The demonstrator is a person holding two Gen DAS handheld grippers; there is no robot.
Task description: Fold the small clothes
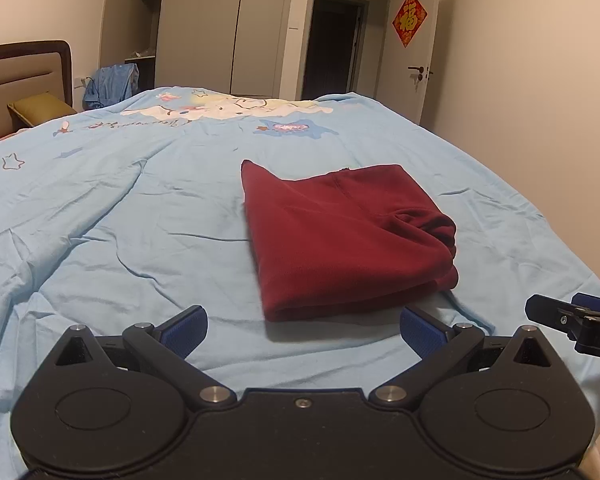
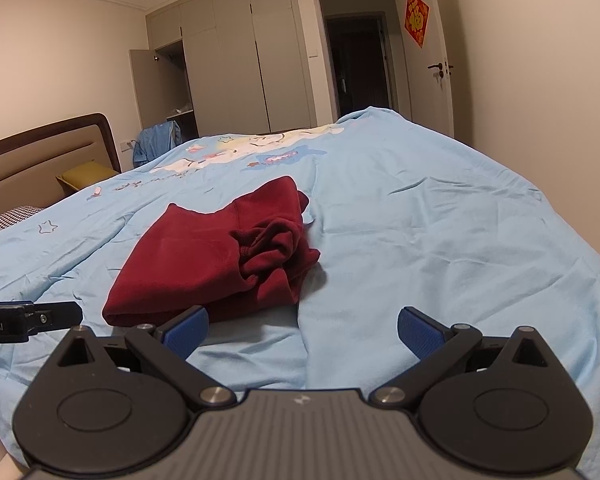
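A dark red garment (image 1: 340, 236) lies folded into a rough square on the light blue bedspread (image 1: 120, 216). Its bunched edges face right. My left gripper (image 1: 304, 330) is open and empty, just in front of the garment's near edge. My right gripper (image 2: 303, 332) is open and empty, in front of and to the right of the garment (image 2: 208, 256). The right gripper's tip shows at the right edge of the left wrist view (image 1: 568, 320). The left gripper's tip shows at the left edge of the right wrist view (image 2: 40, 318).
The bedspread (image 2: 440, 240) has a cartoon print at its far end. A headboard (image 1: 24, 68) and a yellow-green cushion (image 1: 40, 108) stand at the left. Blue clothes (image 1: 110, 84) hang by an open wardrobe (image 1: 140, 28). A door (image 1: 416, 52) is at the far right.
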